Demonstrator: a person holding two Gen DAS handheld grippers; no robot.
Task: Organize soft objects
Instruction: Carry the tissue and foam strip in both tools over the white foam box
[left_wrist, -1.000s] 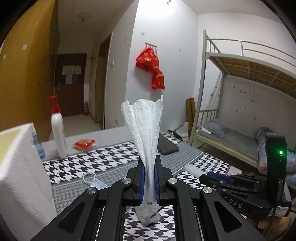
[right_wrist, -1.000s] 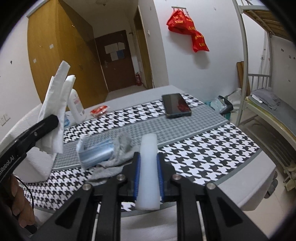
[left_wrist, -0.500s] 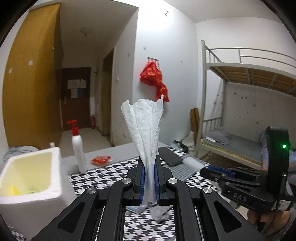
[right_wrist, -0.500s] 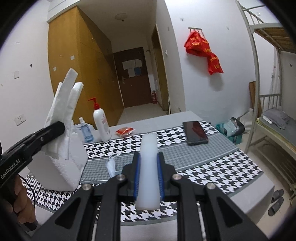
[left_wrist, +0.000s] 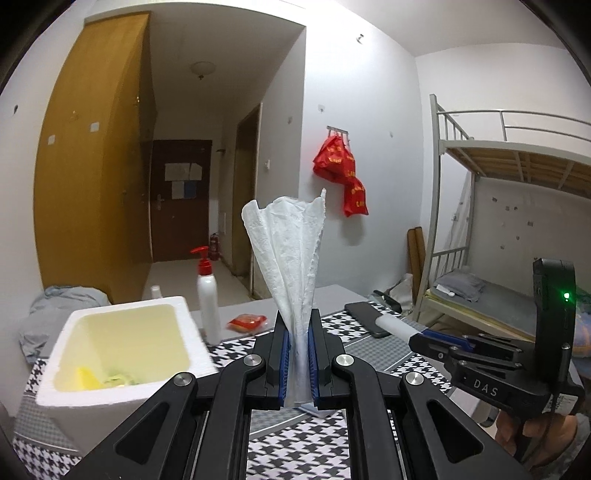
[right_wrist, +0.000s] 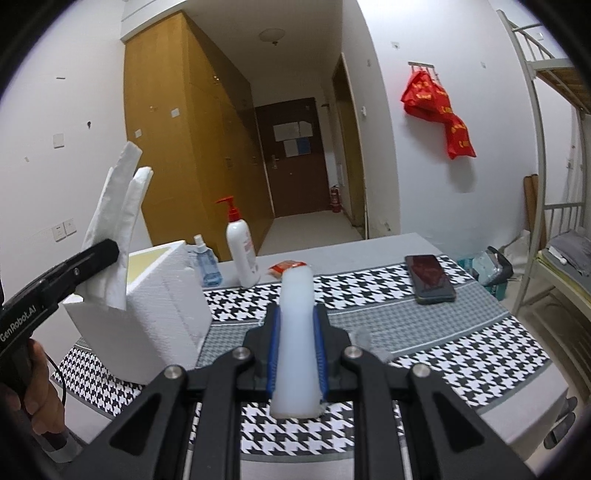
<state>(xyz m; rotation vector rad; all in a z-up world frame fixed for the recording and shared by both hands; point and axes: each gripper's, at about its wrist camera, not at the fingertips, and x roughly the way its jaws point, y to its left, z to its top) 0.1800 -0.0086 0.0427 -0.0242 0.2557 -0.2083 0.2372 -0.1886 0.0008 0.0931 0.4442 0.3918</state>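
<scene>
Two grippers, each loaded, hang above a houndstooth-covered table (left_wrist: 373, 349) in a dormitory room. From the left wrist camera, the left gripper (left_wrist: 297, 354) is clamped on a white paper towel (left_wrist: 291, 258), pinched low so that the sheet fans upward and stays off the cloth. At eight o'clock of the tool sits an open foam box (left_wrist: 122, 354), its pale yellow well showing scraps of yellow and green at the bottom; it looks the likely home for the soft things, which would explain why the towel is carried high enough to pass the rim. A pump bottle (left_wrist: 207, 295) stands just beyond the box's far corner, with a red packet (left_wrist: 247, 322) near it. At three o'clock the right gripper (left_wrist: 413, 332) pokes in level, well apart from the towel.

From the right wrist camera, the right gripper (right_wrist: 297, 354) squeezes a pale foam cylinder (right_wrist: 295, 332) lengthwise between its blue pads (right_wrist: 272, 354), end pointing away. The foam box (right_wrist: 155, 310) lies at ten o'clock, the left gripper (right_wrist: 99, 254) and its towel (right_wrist: 114, 236) hovering over its near left corner. A spray bottle (right_wrist: 207, 264) and the pump bottle (right_wrist: 240, 247) crowd the box's far side; a phone (right_wrist: 430, 278) rests at two o'clock. The open lane to the box runs across bare cloth at eleven o'clock; the table's right edge drops away at four o'clock.
</scene>
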